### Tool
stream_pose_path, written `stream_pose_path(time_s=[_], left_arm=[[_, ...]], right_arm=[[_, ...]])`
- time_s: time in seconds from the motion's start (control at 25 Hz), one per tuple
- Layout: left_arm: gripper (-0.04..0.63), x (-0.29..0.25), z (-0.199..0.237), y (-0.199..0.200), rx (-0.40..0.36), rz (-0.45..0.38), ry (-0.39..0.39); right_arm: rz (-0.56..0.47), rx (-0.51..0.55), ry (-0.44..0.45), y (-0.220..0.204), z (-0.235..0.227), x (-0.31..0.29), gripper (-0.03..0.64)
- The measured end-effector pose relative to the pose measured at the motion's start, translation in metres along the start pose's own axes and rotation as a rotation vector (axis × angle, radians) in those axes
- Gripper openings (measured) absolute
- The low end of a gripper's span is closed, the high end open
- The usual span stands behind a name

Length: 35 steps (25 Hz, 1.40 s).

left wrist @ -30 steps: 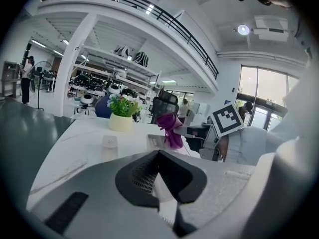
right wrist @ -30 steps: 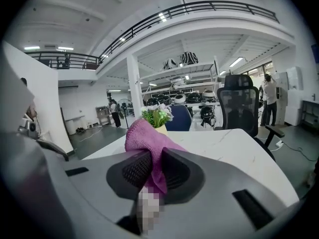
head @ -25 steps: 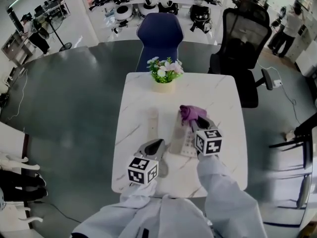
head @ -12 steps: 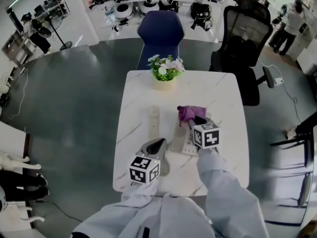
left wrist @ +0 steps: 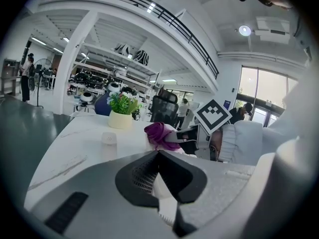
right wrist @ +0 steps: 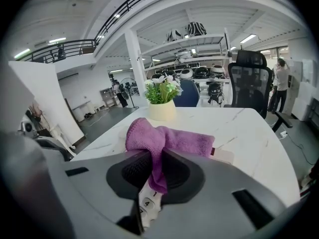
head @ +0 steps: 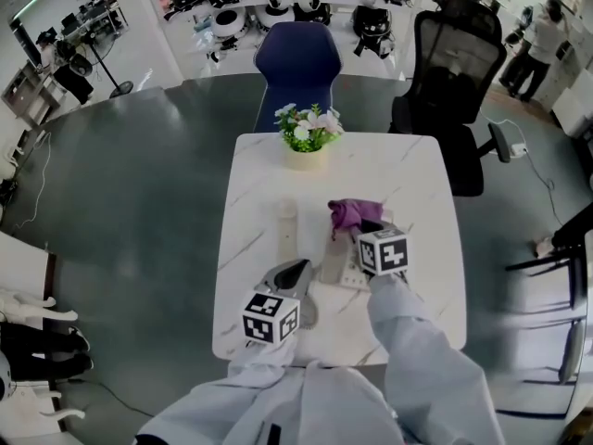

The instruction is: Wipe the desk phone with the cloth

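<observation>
The white desk phone (head: 350, 272) lies mid-table, and its number keys (right wrist: 148, 205) show under my right jaws. My right gripper (head: 359, 230) (right wrist: 158, 156) is shut on the purple cloth (head: 347, 213) (right wrist: 167, 138), which rests bunched over the phone's far end. A white handset (head: 287, 233) (left wrist: 108, 138) lies on the table left of the phone. Nearer me, my left gripper (head: 296, 269) (left wrist: 158, 153) hovers by the phone's left side, jaws together with nothing between them. The left gripper view shows the cloth (left wrist: 160, 135) ahead.
A pot of flowers (head: 310, 145) (right wrist: 162, 111) stands at the far edge of the white marble table (head: 408, 184). A blue chair (head: 298, 63) and a black office chair (head: 454, 82) stand beyond it. Grey floor lies all around.
My right gripper has slid the cloth a little to the left over the phone's far end. The left gripper has hardly moved.
</observation>
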State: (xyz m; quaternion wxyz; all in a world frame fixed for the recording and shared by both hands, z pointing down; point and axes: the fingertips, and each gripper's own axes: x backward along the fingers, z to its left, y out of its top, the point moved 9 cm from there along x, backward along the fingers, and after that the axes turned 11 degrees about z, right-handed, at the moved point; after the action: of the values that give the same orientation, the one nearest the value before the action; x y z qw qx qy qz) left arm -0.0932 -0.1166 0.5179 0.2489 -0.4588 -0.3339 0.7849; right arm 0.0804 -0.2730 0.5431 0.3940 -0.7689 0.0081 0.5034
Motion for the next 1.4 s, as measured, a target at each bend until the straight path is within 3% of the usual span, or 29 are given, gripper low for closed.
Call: stream_pose_path(time_s=[1.4], left_arm=[[-0.002,0.021,-0.008,-0.007,-0.021,-0.024,-0.030]], right_arm=[[0.097,0.016,0.000,-0.030,0.029,0.016,0.037]])
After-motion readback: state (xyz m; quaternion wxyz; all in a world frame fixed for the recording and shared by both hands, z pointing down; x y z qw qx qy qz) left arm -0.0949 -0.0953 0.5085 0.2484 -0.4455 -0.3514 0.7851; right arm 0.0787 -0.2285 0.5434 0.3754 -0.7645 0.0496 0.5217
